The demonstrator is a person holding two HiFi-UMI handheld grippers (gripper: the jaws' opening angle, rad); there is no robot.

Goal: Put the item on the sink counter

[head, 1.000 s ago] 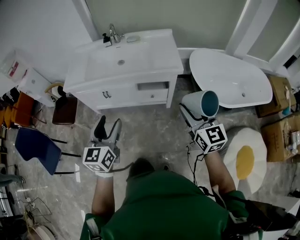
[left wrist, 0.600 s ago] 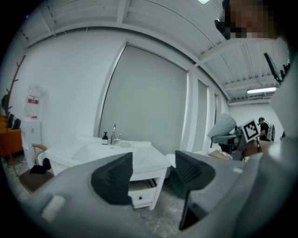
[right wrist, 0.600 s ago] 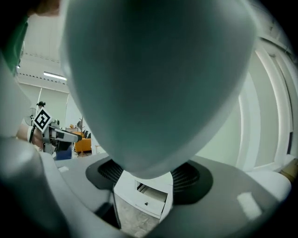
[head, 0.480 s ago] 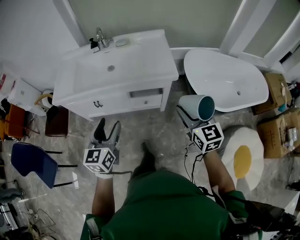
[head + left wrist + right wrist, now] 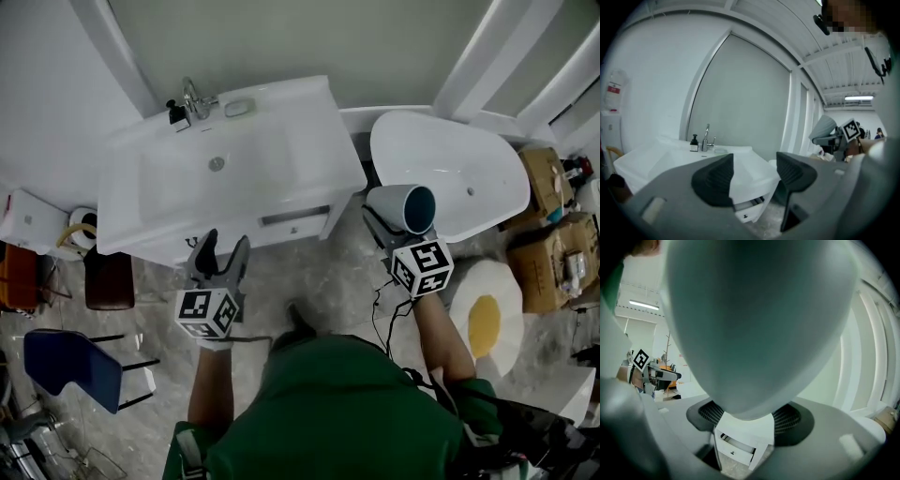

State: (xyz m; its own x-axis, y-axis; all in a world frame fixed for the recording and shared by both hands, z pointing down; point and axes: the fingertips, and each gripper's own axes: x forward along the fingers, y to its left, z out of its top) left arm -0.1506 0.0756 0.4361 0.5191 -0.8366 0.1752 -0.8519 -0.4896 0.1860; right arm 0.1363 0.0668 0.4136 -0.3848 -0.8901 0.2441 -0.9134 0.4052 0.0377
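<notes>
A cup (image 5: 403, 208), white outside and teal inside, lies on its side in my right gripper (image 5: 389, 220), which is shut on it. In the right gripper view the cup (image 5: 754, 324) fills most of the frame, with both pads (image 5: 710, 411) pressed against its sides. It hangs over the floor just off the right front corner of the white sink counter (image 5: 309, 159). My left gripper (image 5: 220, 246) stands open and empty in front of the counter's front edge. Between its jaws, the left gripper view shows the counter (image 5: 661, 150) and the faucet (image 5: 707, 138).
On the counter's back edge stand a faucet (image 5: 192, 94), a dark soap bottle (image 5: 175, 114) and a soap dish (image 5: 239, 108). A white bathtub (image 5: 450, 173) is at the right. An egg-shaped cushion (image 5: 487, 319) and cardboard boxes (image 5: 539, 253) lie beyond it. A blue chair (image 5: 70, 370) and a brown stool (image 5: 108, 278) stand at the left.
The person has stepped toward the sink, so the counter now lies closer to both grippers. The cup stays gripped in the right gripper; the left gripper stays open.
</notes>
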